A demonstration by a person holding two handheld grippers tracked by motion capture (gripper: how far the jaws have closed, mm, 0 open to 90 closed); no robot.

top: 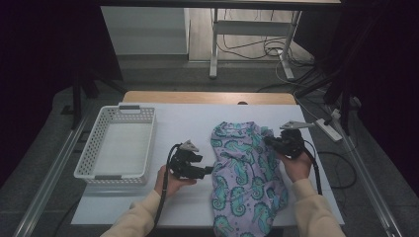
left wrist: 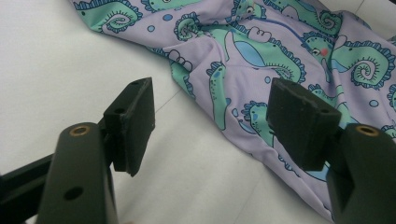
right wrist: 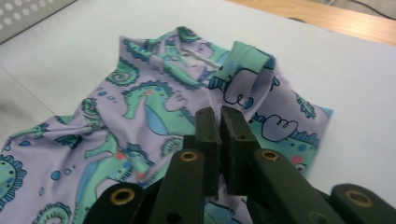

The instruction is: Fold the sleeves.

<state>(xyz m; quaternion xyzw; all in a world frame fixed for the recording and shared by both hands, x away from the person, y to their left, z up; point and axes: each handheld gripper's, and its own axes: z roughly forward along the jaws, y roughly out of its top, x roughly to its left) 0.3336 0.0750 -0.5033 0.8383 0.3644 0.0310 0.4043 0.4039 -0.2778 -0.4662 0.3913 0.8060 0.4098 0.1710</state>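
Black jaws of the right gripper (right wrist: 219, 140) are pinched tight on a fold of the seahorse cloth (top: 247, 173), which lies long from the table's (top: 197, 118) near edge toward its far edge, while the left gripper (top: 207, 170) waits with its jaws wide apart and holding nothing just beside the cloth's left edge.

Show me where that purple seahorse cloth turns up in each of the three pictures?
High view: the seahorse cloth lies right of centre on the white table, reaching the near edge.
Left gripper view: cloth across the top and right, beyond the open jaws.
Right gripper view: cloth across the centre and left, behind the shut jaws.
Shared landmark: the white table.
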